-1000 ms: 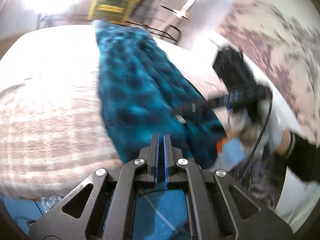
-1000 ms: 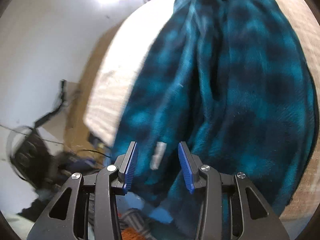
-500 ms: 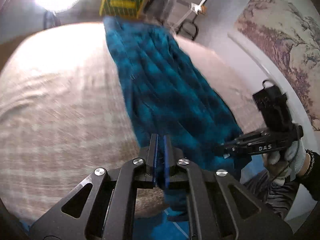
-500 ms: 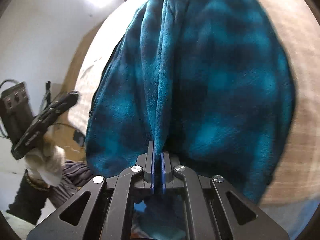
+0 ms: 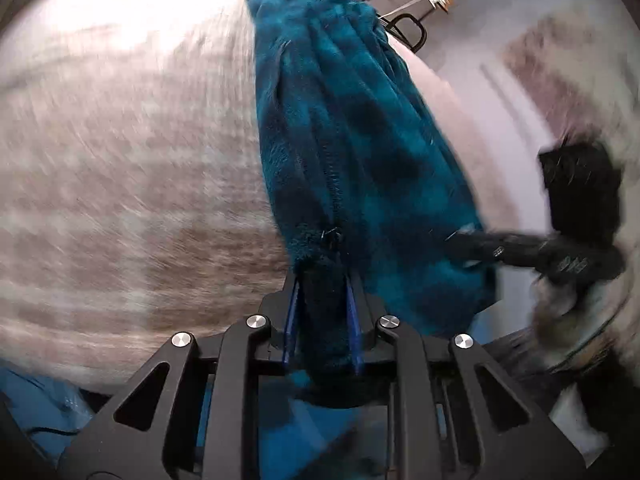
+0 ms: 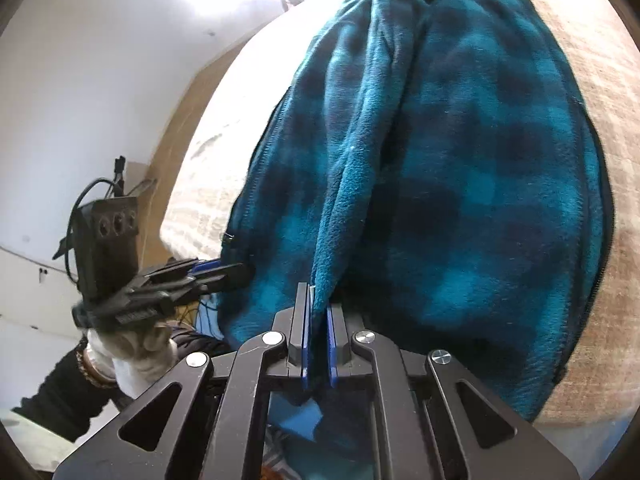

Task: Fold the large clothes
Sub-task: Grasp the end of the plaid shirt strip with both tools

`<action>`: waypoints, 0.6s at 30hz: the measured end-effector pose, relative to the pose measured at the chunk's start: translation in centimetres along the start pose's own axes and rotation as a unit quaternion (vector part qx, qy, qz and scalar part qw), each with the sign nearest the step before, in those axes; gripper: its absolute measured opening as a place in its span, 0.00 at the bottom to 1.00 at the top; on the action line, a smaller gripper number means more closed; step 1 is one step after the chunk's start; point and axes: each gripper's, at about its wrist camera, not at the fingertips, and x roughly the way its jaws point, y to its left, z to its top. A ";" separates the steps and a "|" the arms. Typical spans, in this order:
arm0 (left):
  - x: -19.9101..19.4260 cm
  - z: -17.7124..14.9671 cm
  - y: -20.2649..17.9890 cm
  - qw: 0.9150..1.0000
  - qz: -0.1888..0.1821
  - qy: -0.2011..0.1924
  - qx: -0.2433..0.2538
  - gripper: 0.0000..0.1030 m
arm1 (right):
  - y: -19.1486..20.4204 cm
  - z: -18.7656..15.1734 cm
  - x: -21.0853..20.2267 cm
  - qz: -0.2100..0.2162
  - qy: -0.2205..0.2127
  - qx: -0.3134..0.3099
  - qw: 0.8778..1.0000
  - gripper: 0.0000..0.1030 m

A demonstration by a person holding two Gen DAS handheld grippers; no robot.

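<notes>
A teal and black checked fleece garment (image 5: 352,140) (image 6: 480,200) lies lengthwise on a bed with a beige striped cover (image 5: 120,160) (image 6: 608,80). My left gripper (image 5: 322,280) (image 6: 240,270) is at the near hem by the zip. A thick dark fold fills the gap between its blue pads while its jaws are opening. My right gripper (image 6: 318,296) (image 5: 452,236) is shut on a raised ridge of fleece at the same near edge, its jaws opening very slightly. White-gloved hands (image 6: 132,352) (image 5: 568,312) hold both tools.
The bed's near edge runs just under both grippers. Blue items (image 5: 40,400) lie below it. A black wire rack (image 5: 408,28) stands beyond the far end. A white wall with a blurred picture (image 5: 560,60) is at the right, and a wooden floor (image 6: 180,120) shows left of the bed.
The left gripper, shut and empty before, dropped to the near hem and now has fleece between its pads. The right gripper went from open to shut on the fold.
</notes>
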 end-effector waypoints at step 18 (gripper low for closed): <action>-2.1 -1.7 1.7 0.999 -0.029 0.010 -0.042 0.48 | -6.0 -5.5 -8.8 -0.117 -0.096 0.027 0.988 0.47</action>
